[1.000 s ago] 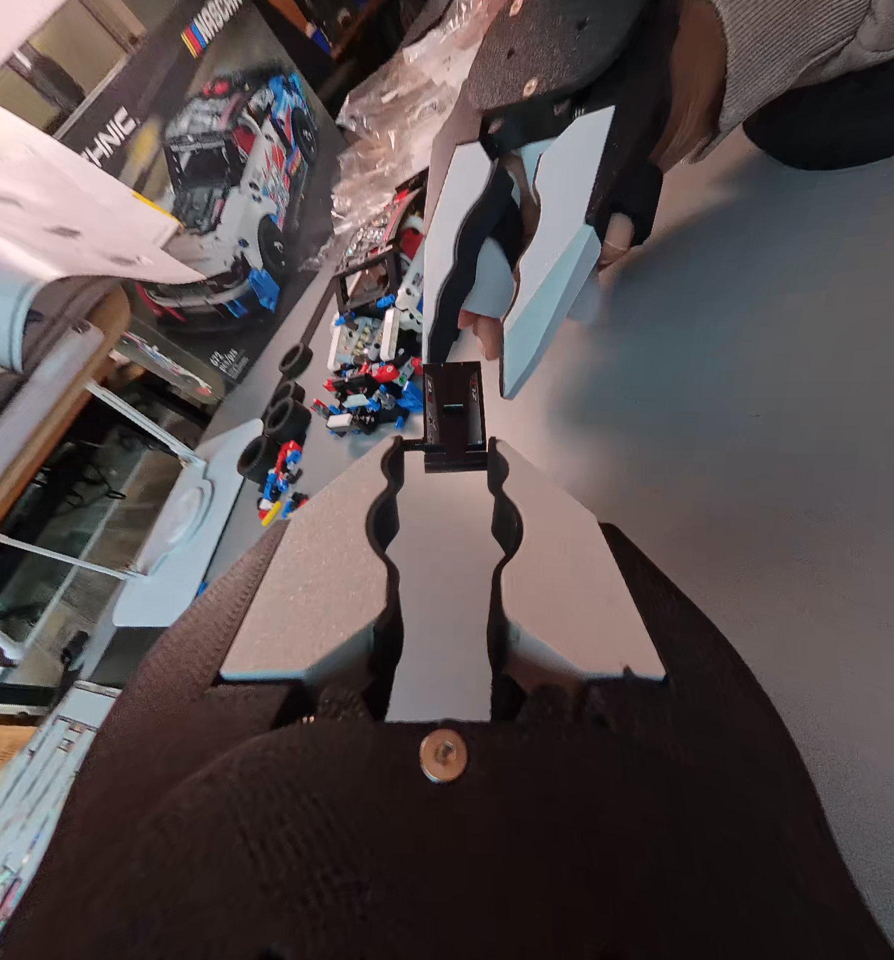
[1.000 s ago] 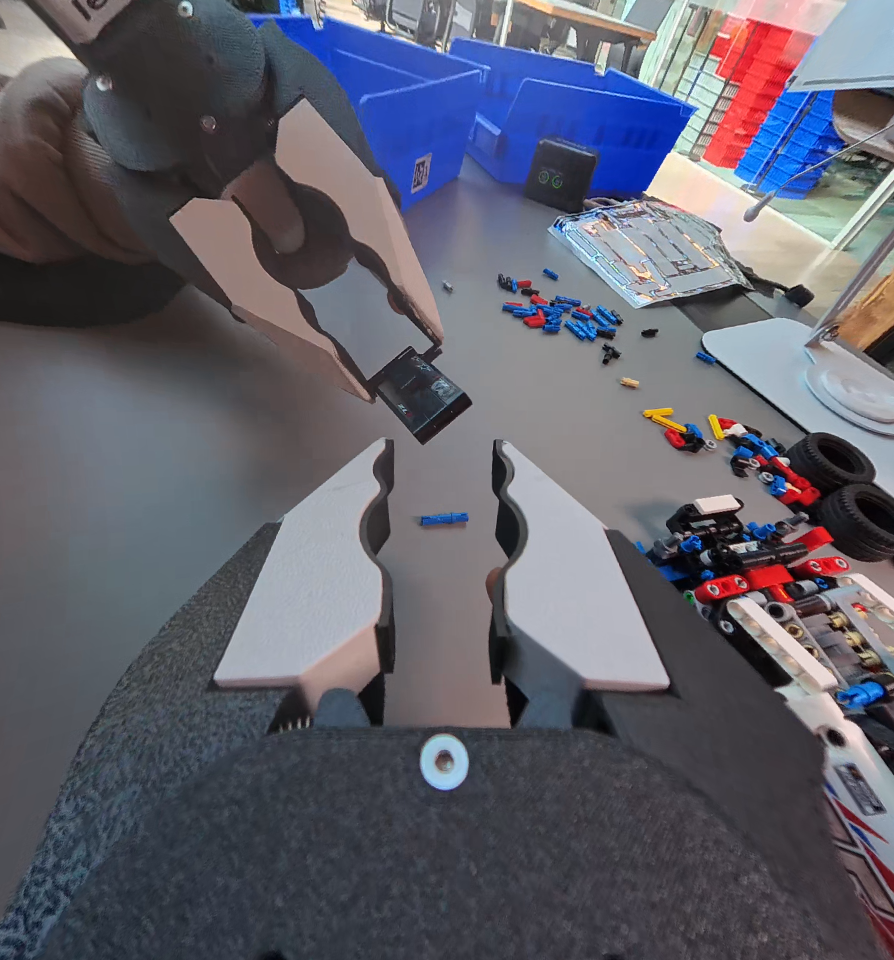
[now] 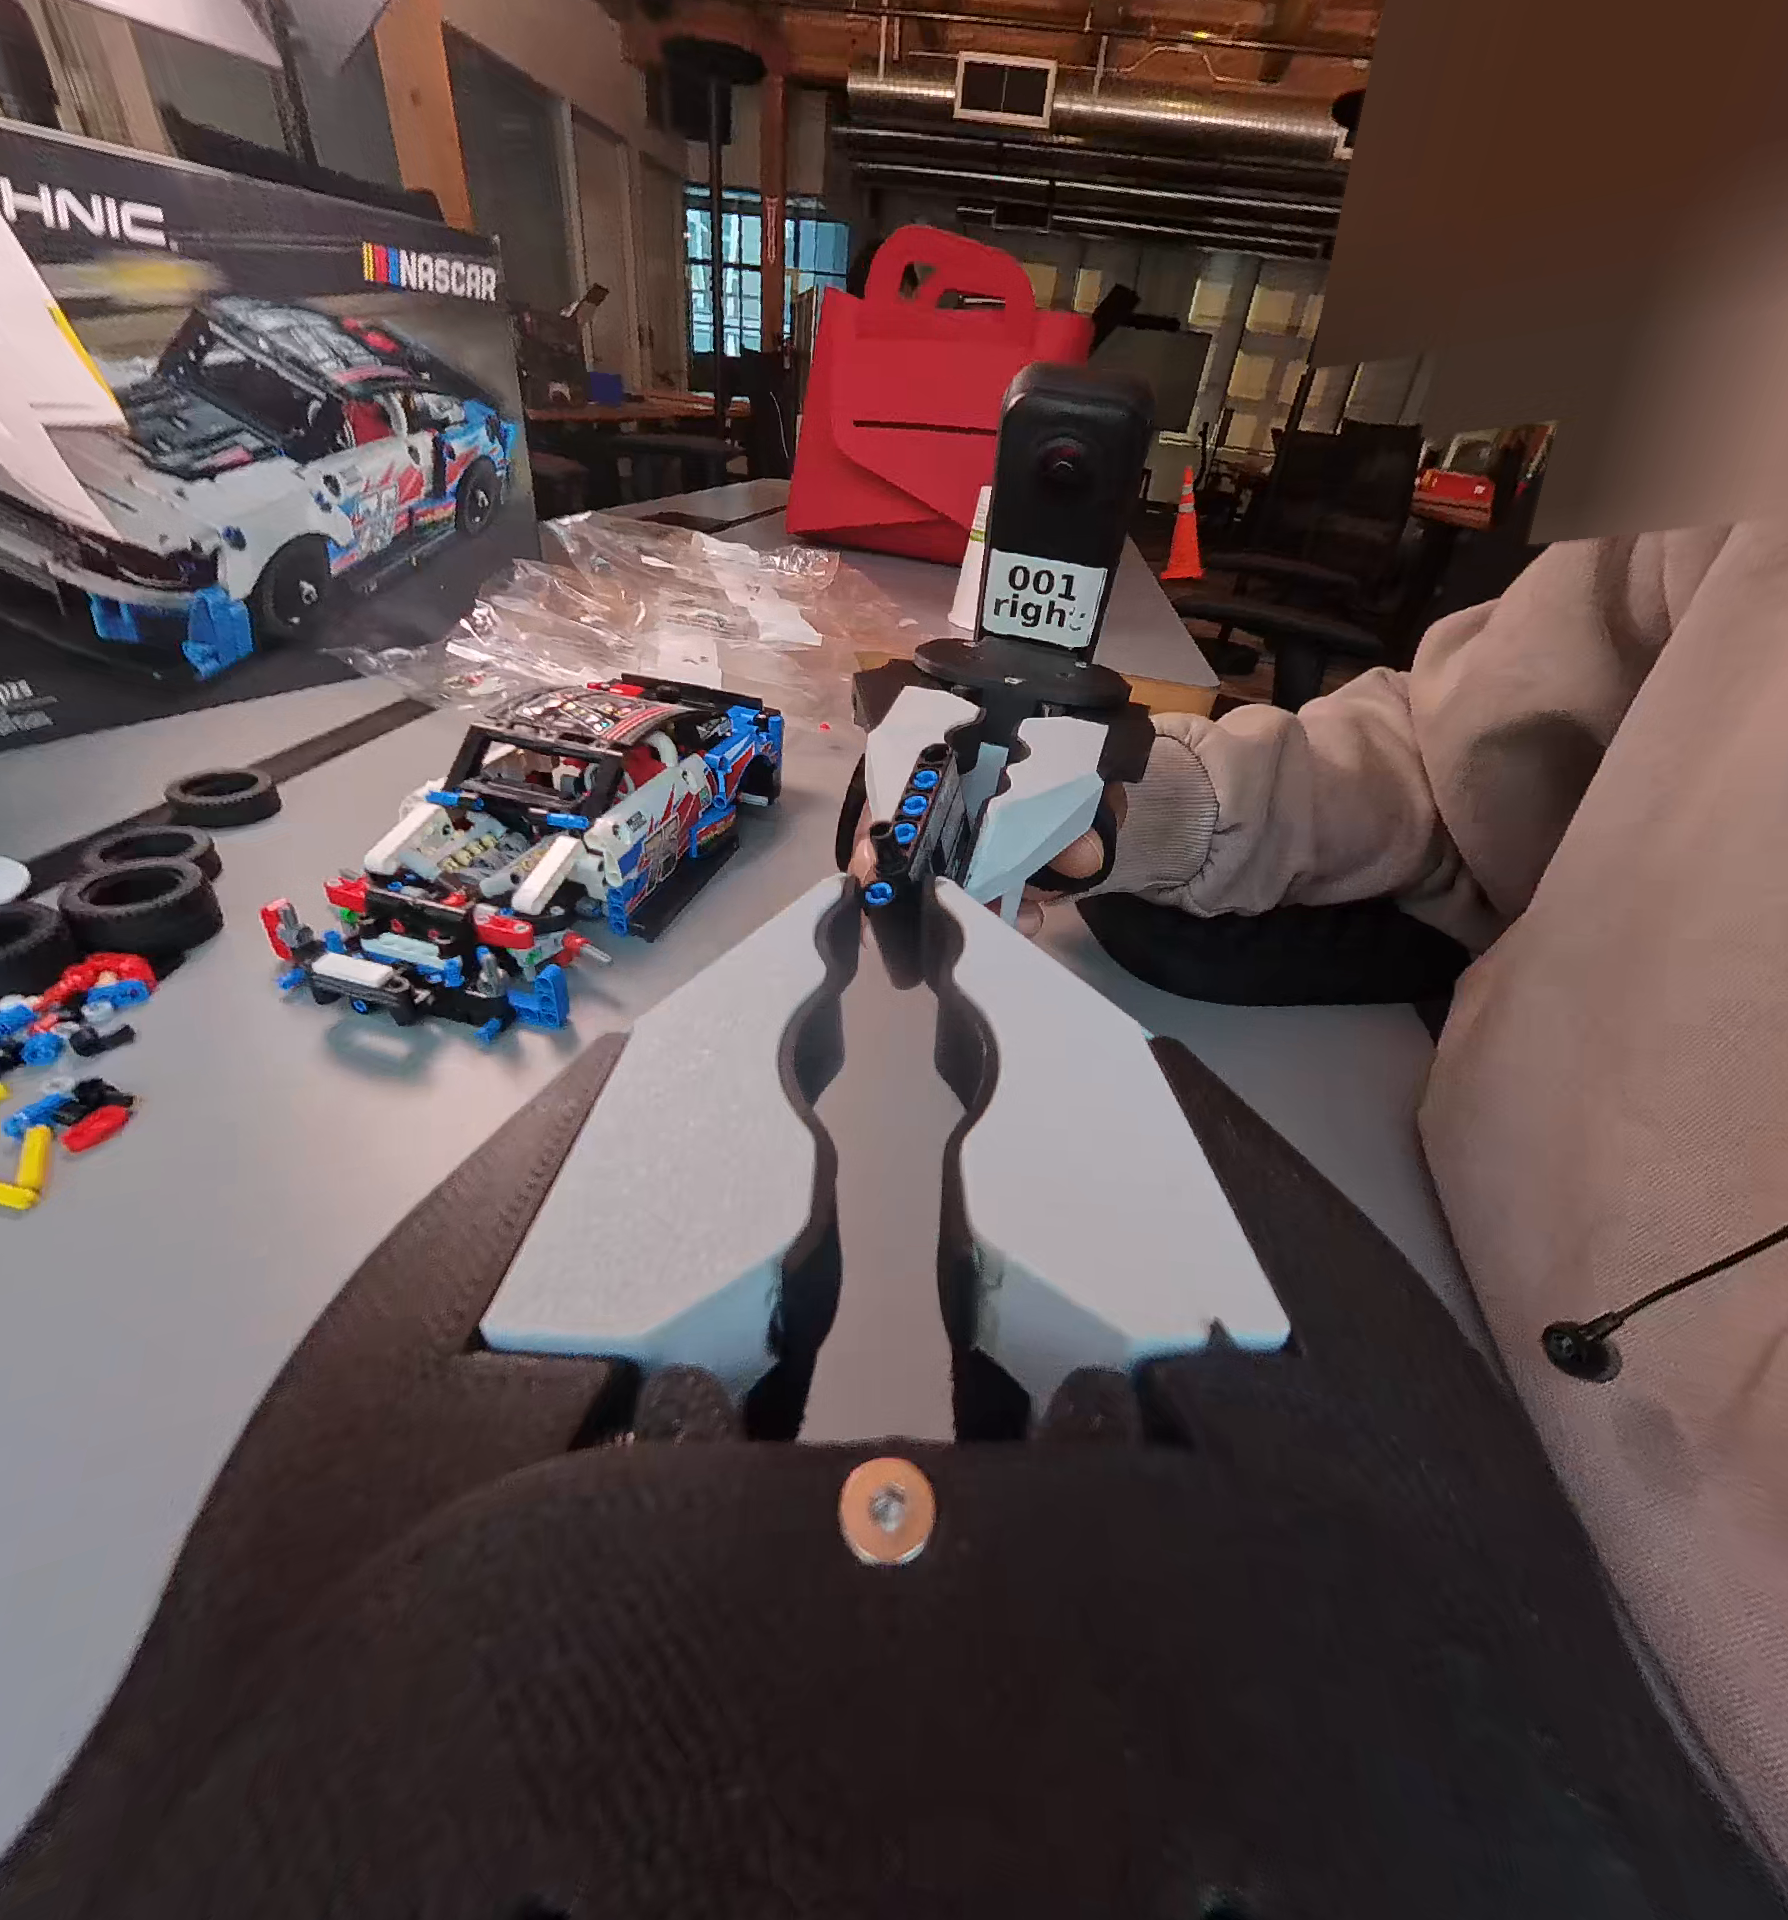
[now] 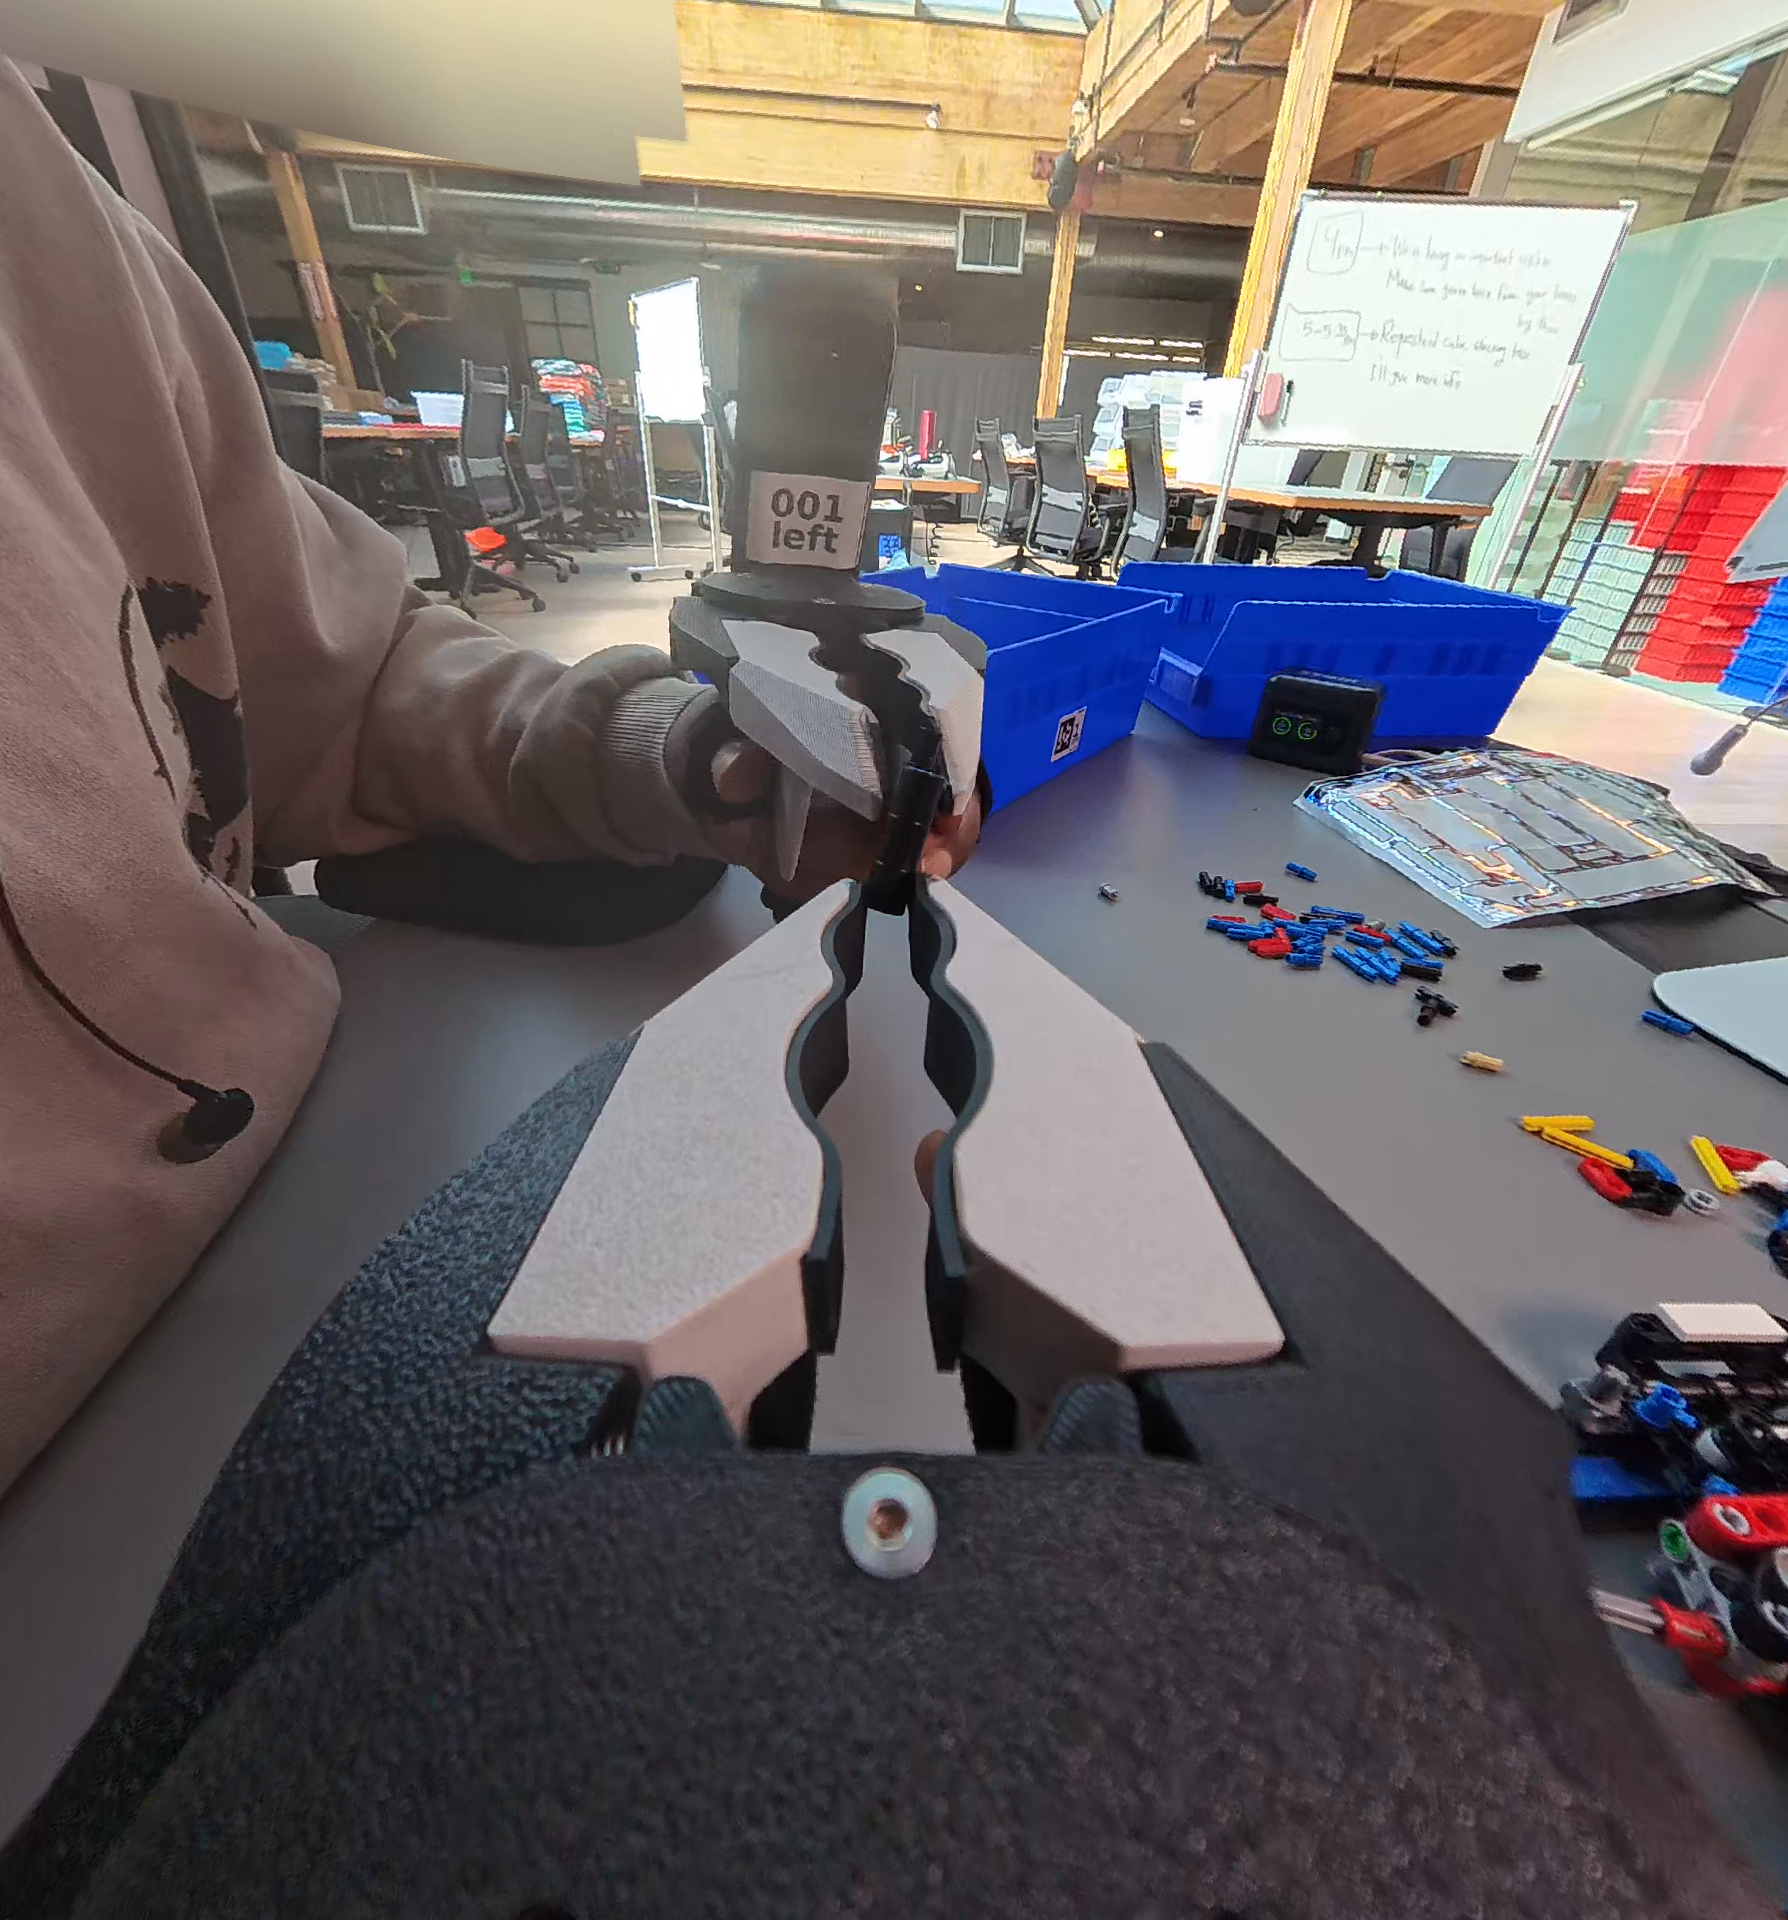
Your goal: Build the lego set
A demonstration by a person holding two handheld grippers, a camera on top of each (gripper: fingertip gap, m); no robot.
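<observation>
A black lego panel [image 3: 911, 831] with blue pins along one edge is held in the air between my two grippers, which face each other. My left gripper [image 3: 892, 894] is shut on its near end. My right gripper [image 3: 947, 862] grips it from the far side. In the right wrist view my right gripper [image 4: 888, 896] is shut on the panel [image 4: 905, 842], seen edge-on, with the left gripper [image 4: 905, 805] behind it. The part-built lego car [image 3: 578, 831] stands on the grey table [image 3: 246, 1299] to the left, and its front end shows in the right wrist view [image 4: 1721, 1455].
Black tyres [image 3: 142, 894] and loose coloured pieces [image 3: 38, 1039] lie left of the car. The set's box [image 3: 225, 416], plastic bags [image 3: 661, 603] and a red bag [image 3: 931, 416] stand behind. Scattered pins [image 4: 1326, 935], a sticker sheet [image 4: 1513, 831] and blue bins [image 4: 1337, 644] lie farther off. The tips of both grippers are at nearly the same place. The part-built lego car [image 3: 578, 831] is about equally far from each gripper, around 20 cm.
The right gripper was open and apart from the panel; now it has closed on it. Both grippers have swung up to level and face each other.
</observation>
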